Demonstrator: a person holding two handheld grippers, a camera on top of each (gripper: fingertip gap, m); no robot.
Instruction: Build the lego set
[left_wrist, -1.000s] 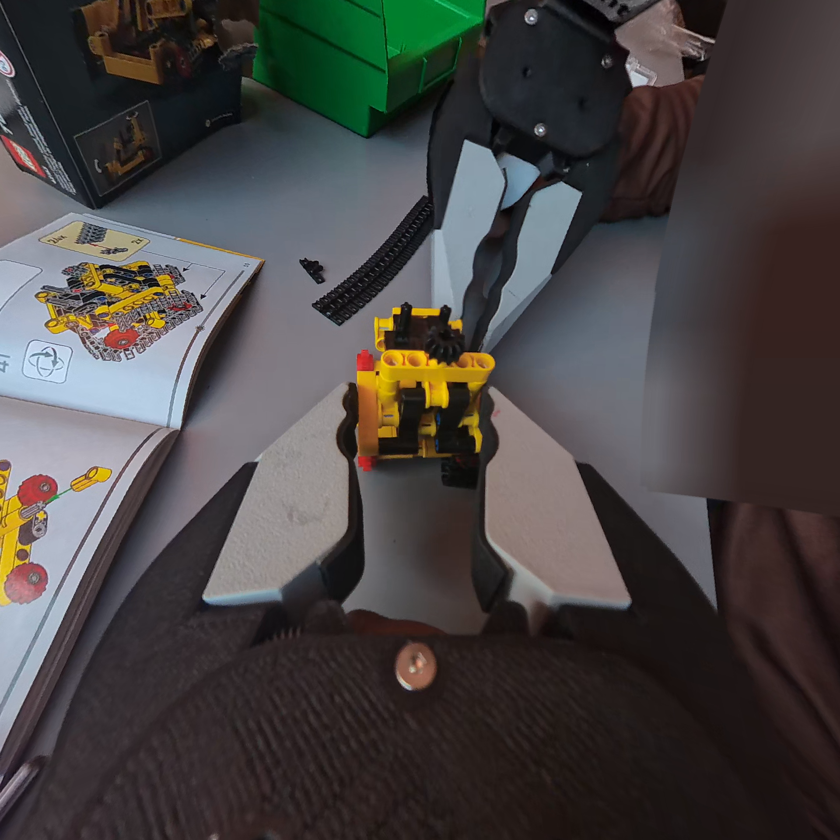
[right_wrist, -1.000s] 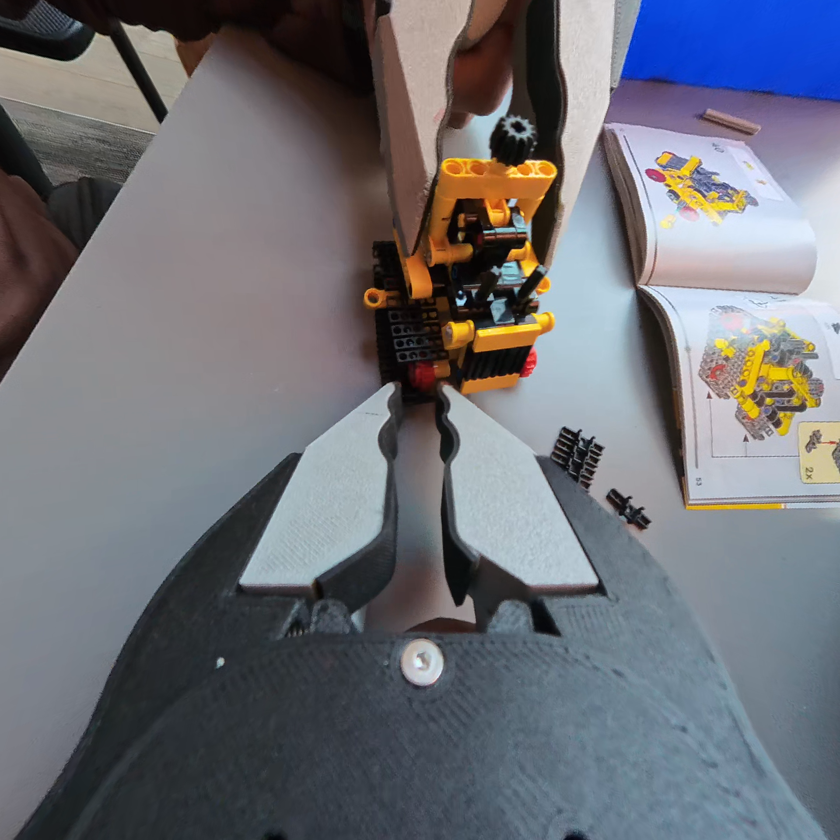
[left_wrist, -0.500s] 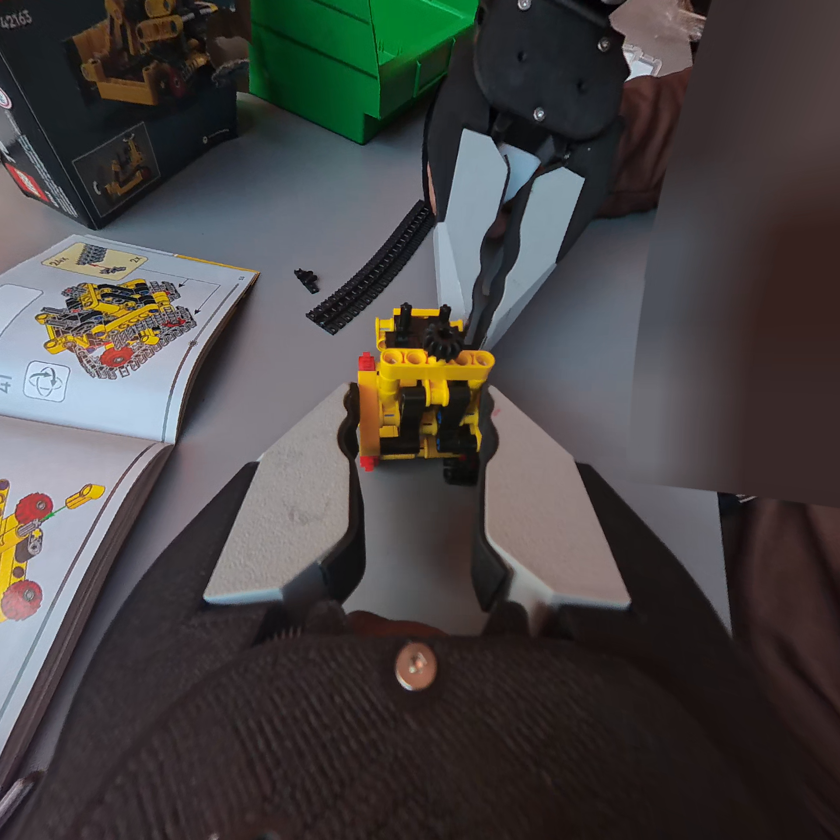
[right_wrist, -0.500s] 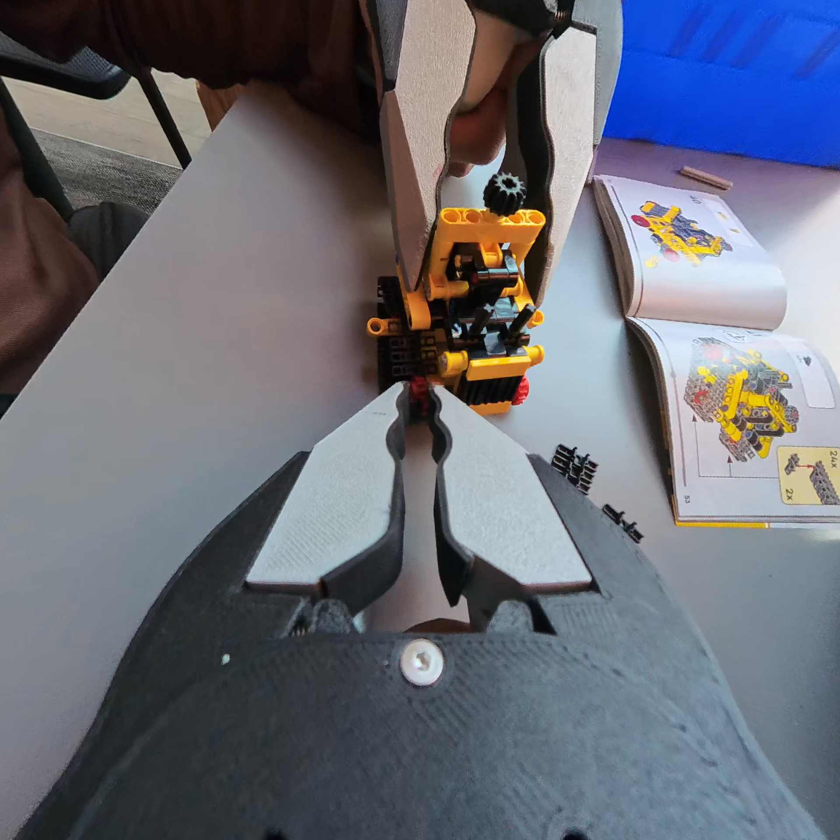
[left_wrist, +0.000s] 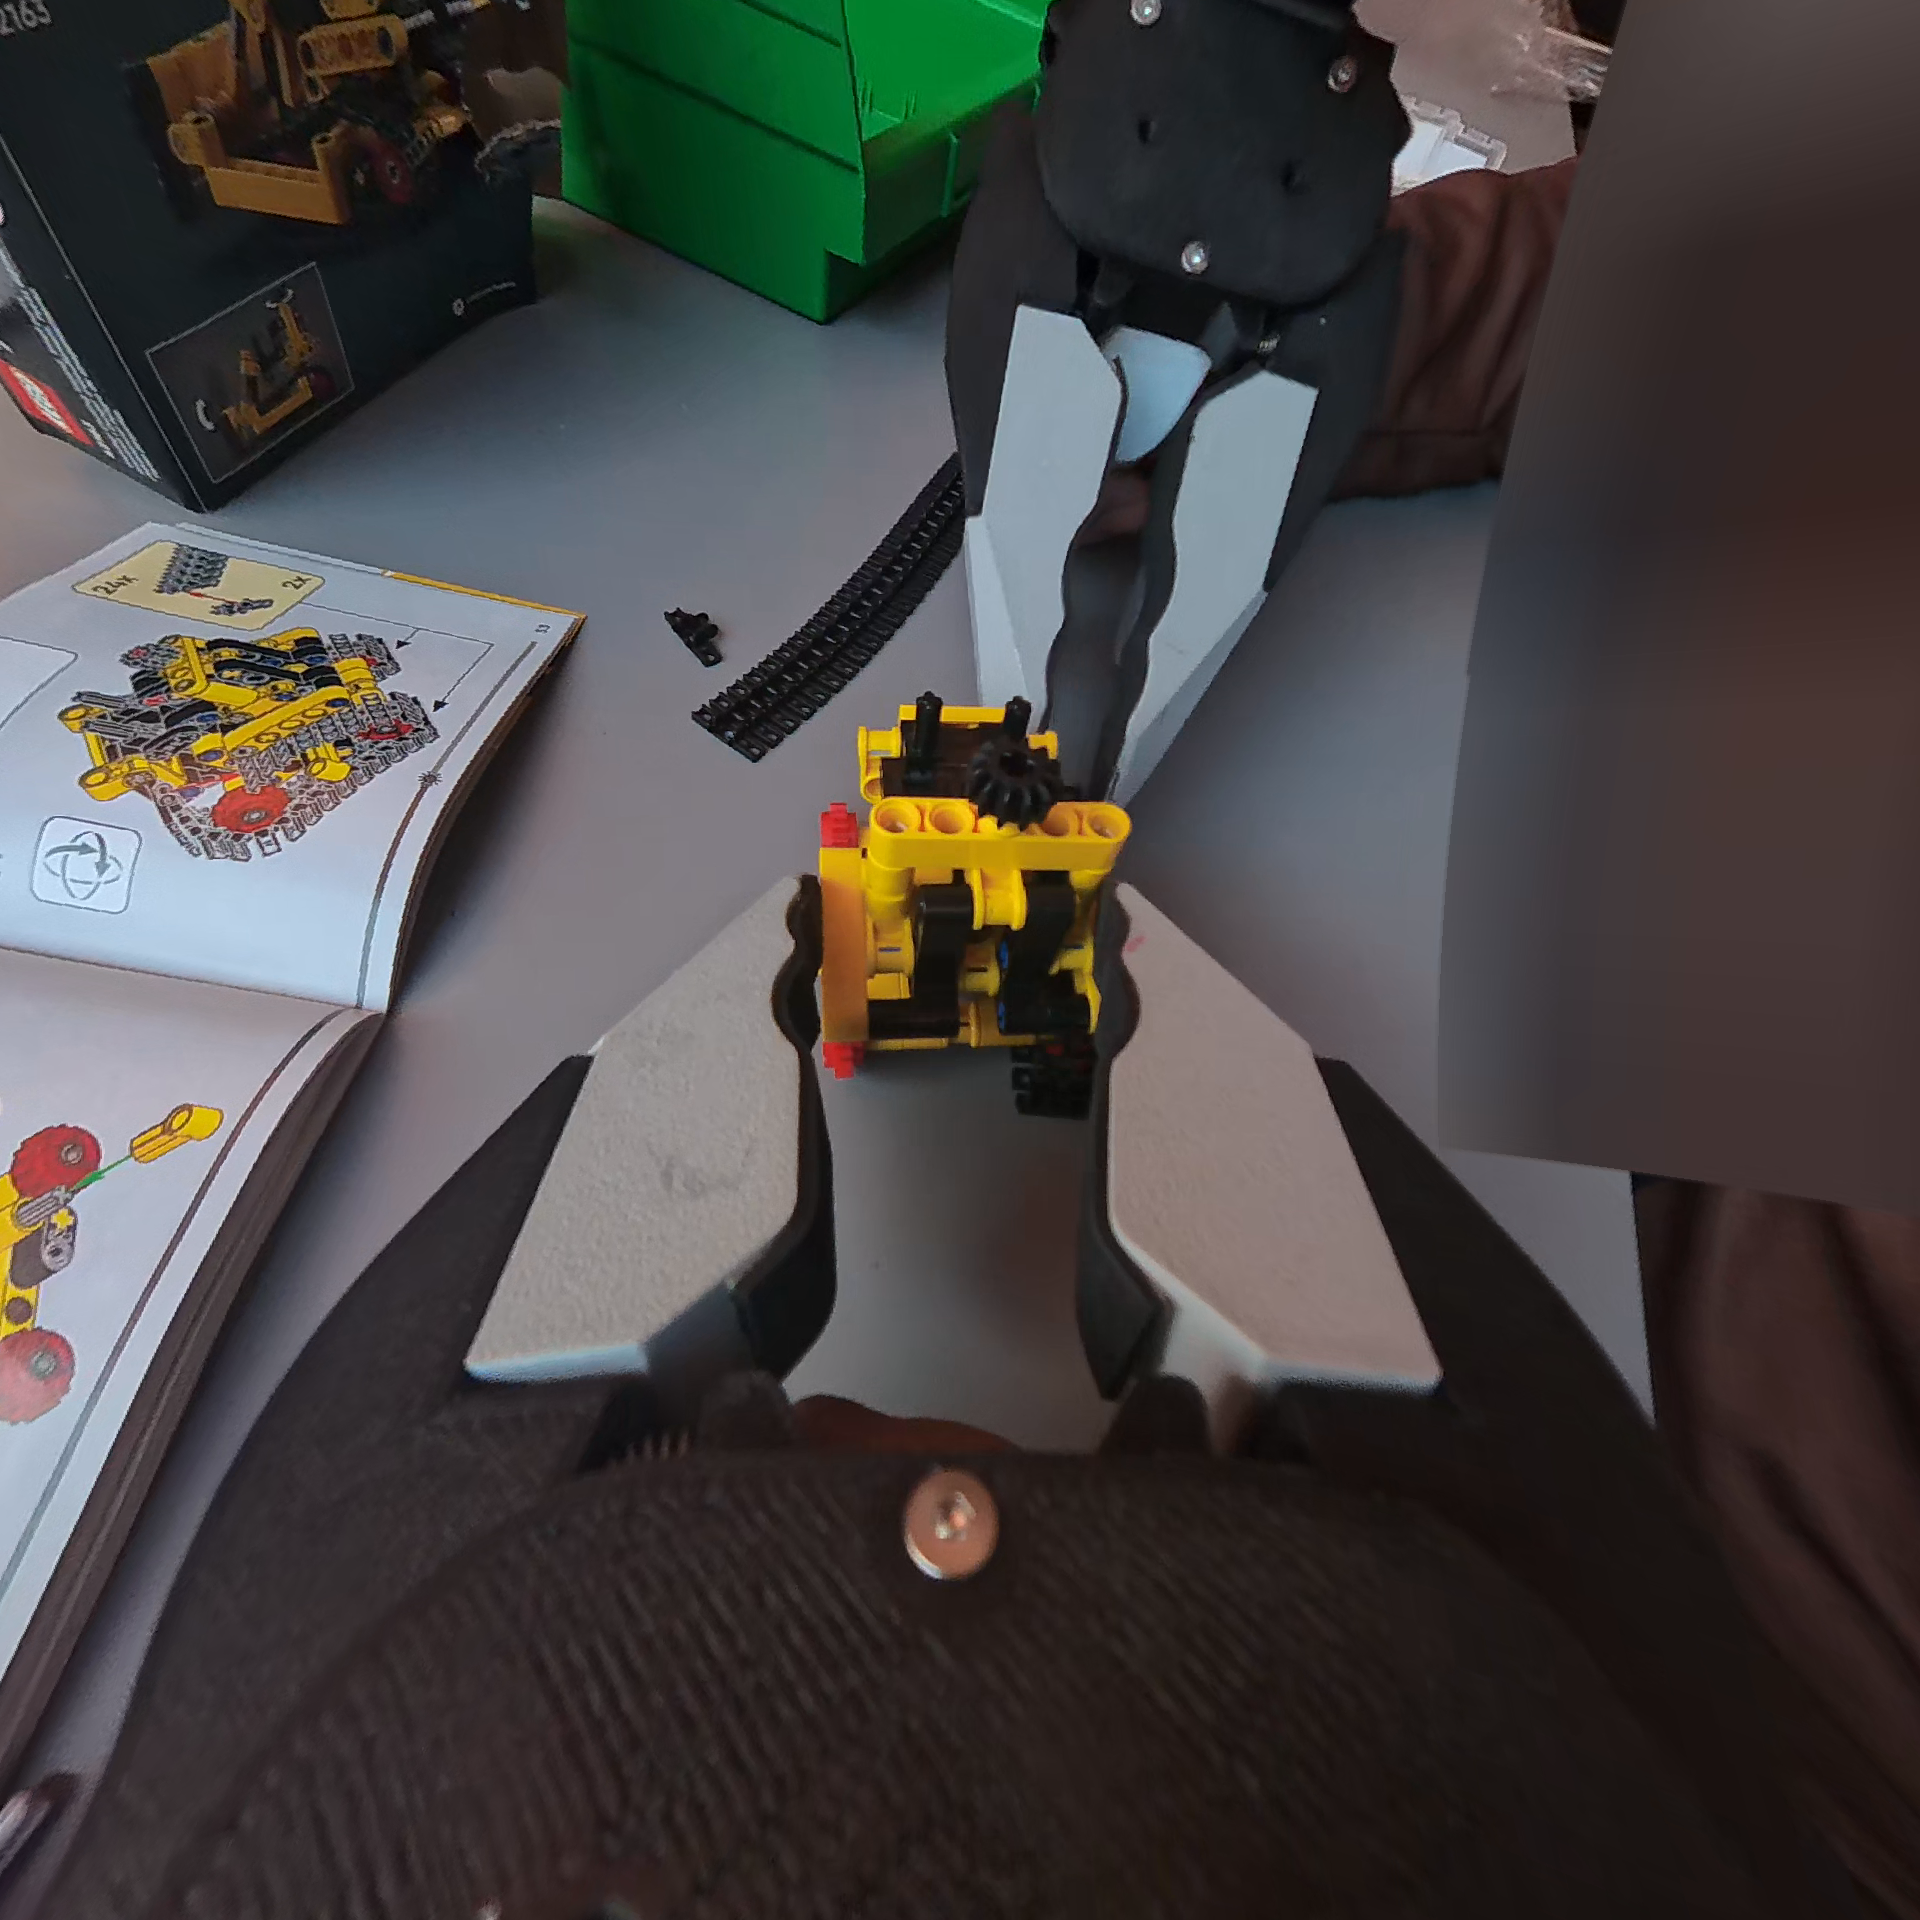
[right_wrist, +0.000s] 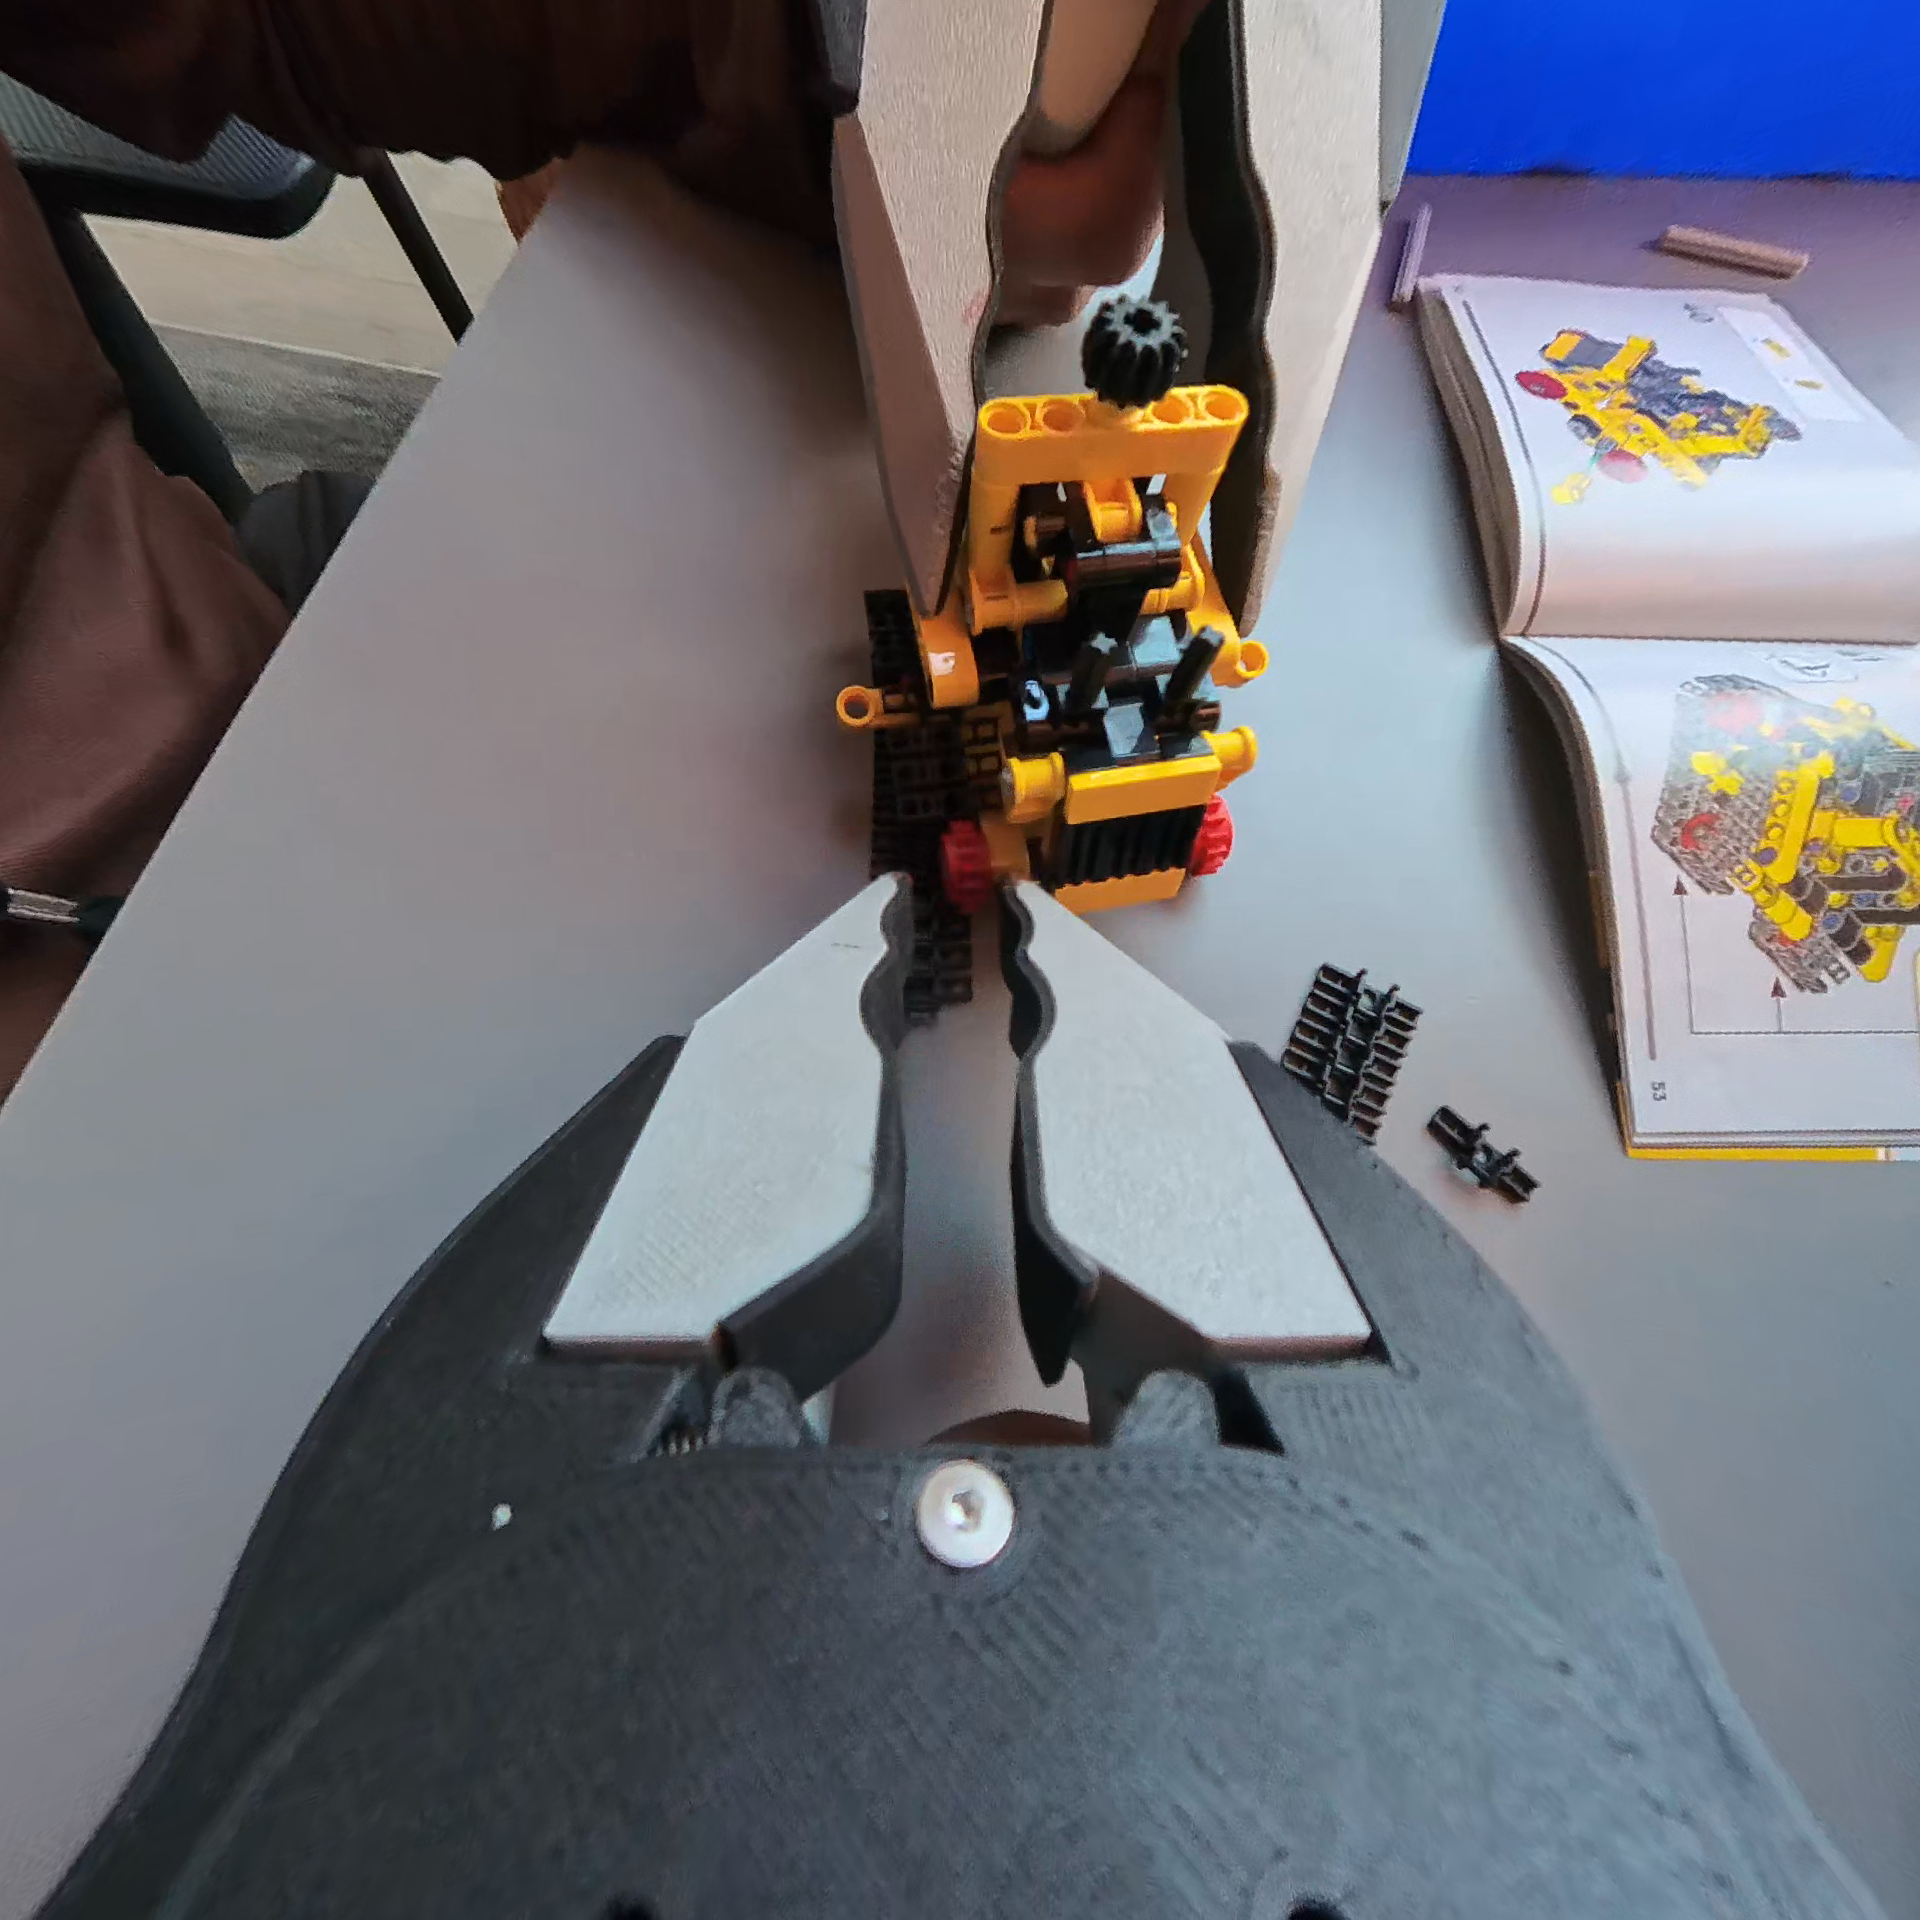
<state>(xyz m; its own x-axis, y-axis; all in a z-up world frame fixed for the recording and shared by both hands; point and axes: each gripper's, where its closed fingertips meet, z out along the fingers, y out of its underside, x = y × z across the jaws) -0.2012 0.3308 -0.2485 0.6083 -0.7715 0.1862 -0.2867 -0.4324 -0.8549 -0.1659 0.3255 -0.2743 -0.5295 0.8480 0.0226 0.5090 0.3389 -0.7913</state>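
Observation:
A partly built yellow and black lego vehicle (left_wrist: 961, 914) stands on the grey table (left_wrist: 623, 416), with a black gear (left_wrist: 1013, 784) on top. My left gripper (left_wrist: 958, 914) is shut on the vehicle's sides. It also shows at the top of the right wrist view (right_wrist: 1101, 582). A black track (right_wrist: 920, 748) runs along the vehicle's side, and its loose end (right_wrist: 940, 971) lies between my right gripper's fingers. My right gripper (right_wrist: 954, 896) is at the vehicle's front by a red hub (right_wrist: 966, 862), its jaws narrow around that track end. It shows opposite in the left wrist view (left_wrist: 1096, 764).
An open instruction booklet (left_wrist: 260, 790) lies left of the vehicle. A loose black track strip (left_wrist: 831, 644) and a single link (left_wrist: 694, 634) lie behind it. The lego box (left_wrist: 260, 229) and a green bin (left_wrist: 779, 135) stand farther back. The table's edge (right_wrist: 436, 416) runs left of the vehicle. It is some 10 centimeters from my right tips to the single link (left_wrist: 694, 634). It is also in sight in the right wrist view (right_wrist: 1487, 1154).
My right gripper moved in closer to the vehicle's front, and its jaws narrowed, then widened a little around the track end. My left gripper kept its hold and barely moved.

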